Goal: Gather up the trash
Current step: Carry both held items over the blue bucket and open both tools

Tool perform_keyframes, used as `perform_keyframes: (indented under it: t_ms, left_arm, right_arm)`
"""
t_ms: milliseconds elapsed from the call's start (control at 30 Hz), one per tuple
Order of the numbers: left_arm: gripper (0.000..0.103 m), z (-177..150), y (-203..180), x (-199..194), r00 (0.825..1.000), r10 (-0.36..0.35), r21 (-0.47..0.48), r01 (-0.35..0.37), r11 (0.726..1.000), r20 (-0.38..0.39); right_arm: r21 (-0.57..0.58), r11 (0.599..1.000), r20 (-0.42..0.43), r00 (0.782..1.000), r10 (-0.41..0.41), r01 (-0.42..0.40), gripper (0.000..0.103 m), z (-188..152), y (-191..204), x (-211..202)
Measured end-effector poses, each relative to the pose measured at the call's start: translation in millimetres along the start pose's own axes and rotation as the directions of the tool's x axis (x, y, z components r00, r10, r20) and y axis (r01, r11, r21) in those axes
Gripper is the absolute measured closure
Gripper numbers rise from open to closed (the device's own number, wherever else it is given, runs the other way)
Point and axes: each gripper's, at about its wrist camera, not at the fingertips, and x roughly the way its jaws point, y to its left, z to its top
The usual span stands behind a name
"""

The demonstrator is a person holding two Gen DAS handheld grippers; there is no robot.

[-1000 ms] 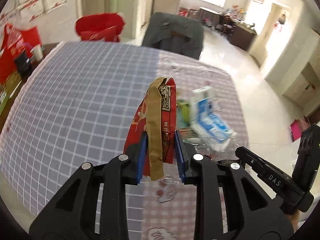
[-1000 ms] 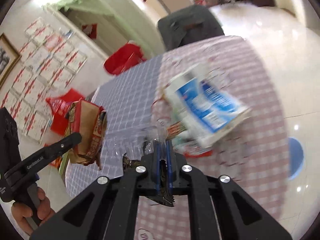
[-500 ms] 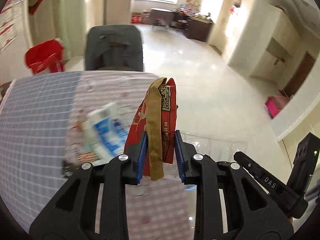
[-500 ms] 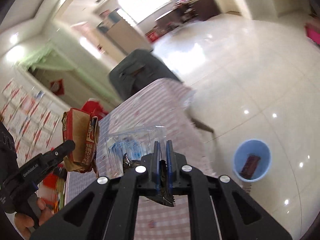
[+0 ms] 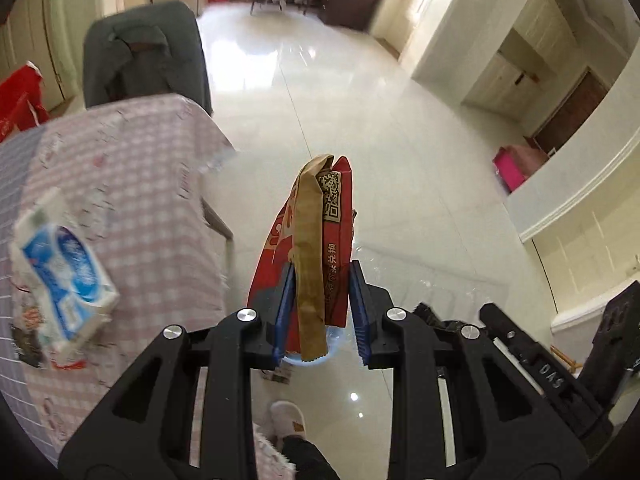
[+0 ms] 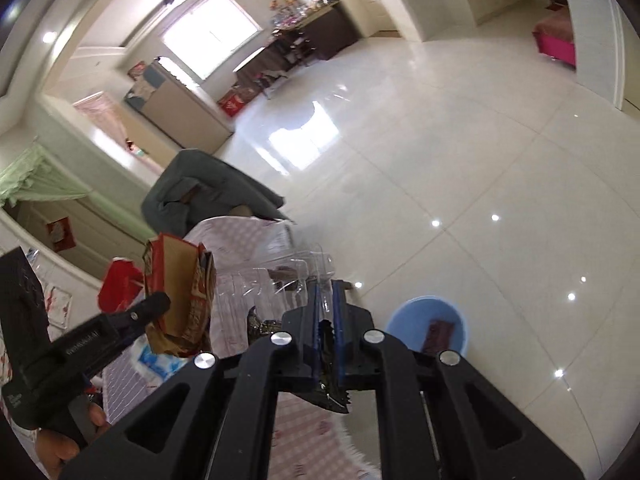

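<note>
**2 light pieces of trash carried toward the bin**

My left gripper (image 5: 320, 316) pinches the red and brown paper bag (image 5: 316, 248) at its lower end; it looks light, soft and crushable. It shows a QR code and red print I cannot read. My right gripper (image 6: 326, 320) is clenched on a clear plastic tray (image 6: 280, 284), thin, springy, slippery. The blue bin (image 6: 426, 330) sits on the floor just ahead.

A grey-draped chair (image 5: 144, 60) behind the checked tablecloth (image 5: 132, 184) — glossy tiled floor (image 6: 460, 160) beyond
</note>
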Motion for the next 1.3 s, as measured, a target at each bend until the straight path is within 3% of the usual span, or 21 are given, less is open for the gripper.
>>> perform_keyframes:
  t_ms: [333,400,467,567,1300]
  left_arm:
    - [0.074,-2,-36,72,0.99,0.002,0.01,-0.001,1.0,-0.14]
    - [0.07,-3,-39,82,0.986,-0.003,0.005,0.004,1.0,-0.166]
    - [0.046,-4,-40,90,0.982,-0.014,-0.001,0.014,1.0,-0.189]
    - [0.045,-5,-42,96,0.979,-0.002,0.006,0.004,1.0,-0.203]
    - [0.039,10,1,63,0.985,0.037,-0.065,-0.048,0.997,-0.17]
  right_arm:
    - [0.071,0.995,0.002,0.998,-0.067,0.067,0.096,21,-61,5]
    - [0.079,0.994,0.0,0.997,-0.075,0.075,0.096,21,-69,5]
    - [0.087,0.993,-0.003,0.997,-0.082,0.082,0.096,23,-72,7]
    - [0.099,0.991,-0.01,0.996,-0.087,0.088,0.095,24,-77,8]
    - [0.018,1.0,-0.057,0.998,-0.023,0.024,0.095,35,-29,42]
